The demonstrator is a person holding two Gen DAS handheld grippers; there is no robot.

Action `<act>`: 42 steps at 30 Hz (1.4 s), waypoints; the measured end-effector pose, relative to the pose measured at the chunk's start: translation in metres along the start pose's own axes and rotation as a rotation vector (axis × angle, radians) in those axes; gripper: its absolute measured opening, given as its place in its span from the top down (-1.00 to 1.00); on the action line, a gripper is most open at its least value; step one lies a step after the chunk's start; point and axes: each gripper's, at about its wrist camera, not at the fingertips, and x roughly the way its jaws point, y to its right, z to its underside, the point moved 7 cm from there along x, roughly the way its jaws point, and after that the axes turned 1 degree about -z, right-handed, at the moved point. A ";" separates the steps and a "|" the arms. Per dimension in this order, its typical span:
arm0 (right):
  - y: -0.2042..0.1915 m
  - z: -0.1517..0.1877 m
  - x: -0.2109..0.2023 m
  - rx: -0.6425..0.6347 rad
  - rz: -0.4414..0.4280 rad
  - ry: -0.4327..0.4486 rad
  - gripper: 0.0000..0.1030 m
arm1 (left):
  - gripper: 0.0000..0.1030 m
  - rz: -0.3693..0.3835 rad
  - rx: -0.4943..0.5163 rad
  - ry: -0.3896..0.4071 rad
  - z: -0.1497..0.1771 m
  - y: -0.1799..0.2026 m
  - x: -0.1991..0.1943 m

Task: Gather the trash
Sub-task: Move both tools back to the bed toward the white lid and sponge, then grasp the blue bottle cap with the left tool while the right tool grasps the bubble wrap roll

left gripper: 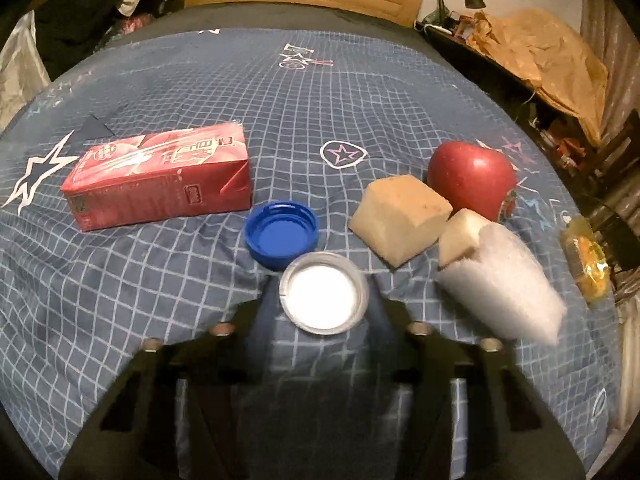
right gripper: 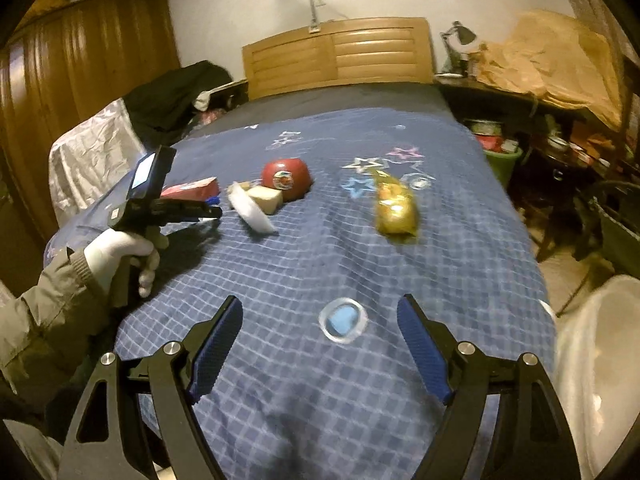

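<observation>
Edges: the blue checked cover (right gripper: 460,280) drops off on the right beside a cluttered desk (right gripper: 520,100); the headboard (right gripper: 340,52) closes the far end.
Open room: bare cover lies between the right gripper (right gripper: 320,316) and the yellow wrapper (right gripper: 396,206), which lies alone.
Crowded spot: red carton (left gripper: 160,184), blue cap (left gripper: 282,234), sponge chunk (left gripper: 400,218) and apple (left gripper: 472,178) lie close together.
Clear lid (left gripper: 324,294): round, shallow, white inside, just beside the blue cap.
Left gripper (left gripper: 324,312): jaws narrowed around the clear lid; contact unclear.
Right gripper: spread wide, holding nothing.
</observation>
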 end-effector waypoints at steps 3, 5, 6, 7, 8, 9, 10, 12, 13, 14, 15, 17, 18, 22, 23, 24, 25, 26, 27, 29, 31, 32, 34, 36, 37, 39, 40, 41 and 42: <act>-0.020 -0.011 0.024 -0.045 -0.036 -0.018 -0.42 | 0.25 0.030 0.000 0.008 0.007 -0.008 -0.010; -0.035 -0.020 0.044 -0.079 -0.060 -0.033 -0.33 | 0.25 0.054 0.014 0.002 0.016 -0.014 -0.020; -0.042 -0.025 0.052 -0.089 -0.069 -0.038 -0.31 | 0.25 0.061 0.025 -0.001 0.021 -0.016 -0.024; -0.051 -0.031 0.064 -0.103 -0.082 -0.045 -0.31 | 0.24 0.074 0.032 -0.013 0.026 -0.019 -0.026; -0.056 -0.034 0.072 -0.110 -0.087 -0.050 -0.30 | 0.24 0.087 0.037 -0.028 0.031 -0.020 -0.026; -0.062 -0.038 0.081 -0.116 -0.092 -0.057 -0.30 | 0.24 0.104 0.038 -0.047 0.036 -0.025 -0.027; -0.069 -0.044 0.095 -0.127 -0.102 -0.071 -0.30 | 0.24 0.114 0.045 -0.057 0.039 -0.026 -0.027; -0.078 -0.050 0.111 -0.139 -0.107 -0.086 -0.30 | 0.14 0.171 0.095 -0.091 0.046 -0.020 -0.029; -0.083 -0.053 0.122 -0.146 -0.111 -0.097 -0.30 | -0.04 0.229 0.110 -0.091 0.045 -0.016 -0.035; -0.087 -0.055 0.130 -0.153 -0.110 -0.103 -0.30 | -0.26 0.253 0.107 -0.078 0.042 -0.017 -0.041; -0.090 -0.059 0.139 -0.160 -0.108 -0.109 -0.30 | -0.34 0.254 0.098 -0.047 0.035 -0.021 -0.047; -0.094 -0.063 0.151 -0.167 -0.105 -0.117 -0.30 | -0.48 0.236 0.073 0.000 0.020 -0.030 -0.051; -0.095 -0.065 0.157 -0.170 -0.102 -0.119 -0.30 | -0.48 0.227 0.059 0.005 0.013 -0.034 -0.048; -0.101 -0.076 0.188 -0.185 -0.083 -0.144 -0.30 | -0.48 0.173 0.062 -0.015 -0.010 -0.036 -0.019; -0.101 -0.076 0.193 -0.191 -0.079 -0.149 -0.28 | -0.48 0.160 0.069 -0.014 -0.014 -0.034 -0.012; -0.101 -0.078 0.198 -0.194 -0.075 -0.156 -0.24 | -0.48 0.150 0.071 -0.012 -0.015 -0.034 -0.008; -0.101 -0.081 0.206 -0.194 -0.071 -0.164 -0.22 | -0.48 0.144 0.072 -0.015 -0.017 -0.033 -0.002; -0.100 -0.081 0.209 -0.195 -0.068 -0.168 -0.16 | -0.48 0.138 0.074 -0.018 -0.021 -0.032 0.003; -0.100 -0.083 0.215 -0.197 -0.059 -0.177 -0.07 | -0.48 0.128 0.079 -0.017 -0.023 -0.031 0.006; -0.098 -0.083 0.222 -0.202 -0.048 -0.186 0.04 | -0.48 0.106 0.102 -0.009 -0.028 -0.027 0.011; -0.098 -0.082 0.230 -0.206 -0.036 -0.198 0.11 | -0.44 0.090 0.121 -0.009 -0.031 -0.023 0.017; -0.098 -0.081 0.234 -0.206 -0.030 -0.201 0.13 | -0.41 0.083 0.126 -0.009 -0.033 -0.021 0.019; -0.096 -0.081 0.239 -0.201 -0.016 -0.200 0.18 | -0.23 0.062 0.135 -0.015 -0.033 -0.023 0.024; -0.094 -0.080 0.242 -0.195 -0.008 -0.200 0.25 | -0.07 0.042 0.140 -0.008 -0.033 -0.023 0.026; -0.094 -0.079 0.241 -0.195 -0.007 -0.195 0.26 | 0.11 0.047 0.137 -0.003 -0.033 -0.024 0.025; -0.094 -0.077 0.236 -0.194 -0.004 -0.182 0.30 | 0.27 0.055 0.134 0.001 -0.031 -0.025 0.021; -0.093 -0.078 0.229 -0.182 -0.002 -0.164 0.30 | 0.27 0.054 0.129 0.008 -0.030 -0.027 0.016; -0.093 -0.077 0.222 -0.172 -0.003 -0.152 0.31 | 0.27 0.048 0.129 0.015 -0.028 -0.028 0.013; -0.092 -0.076 0.214 -0.159 -0.005 -0.137 0.31 | 0.27 0.040 0.130 0.027 -0.027 -0.028 0.008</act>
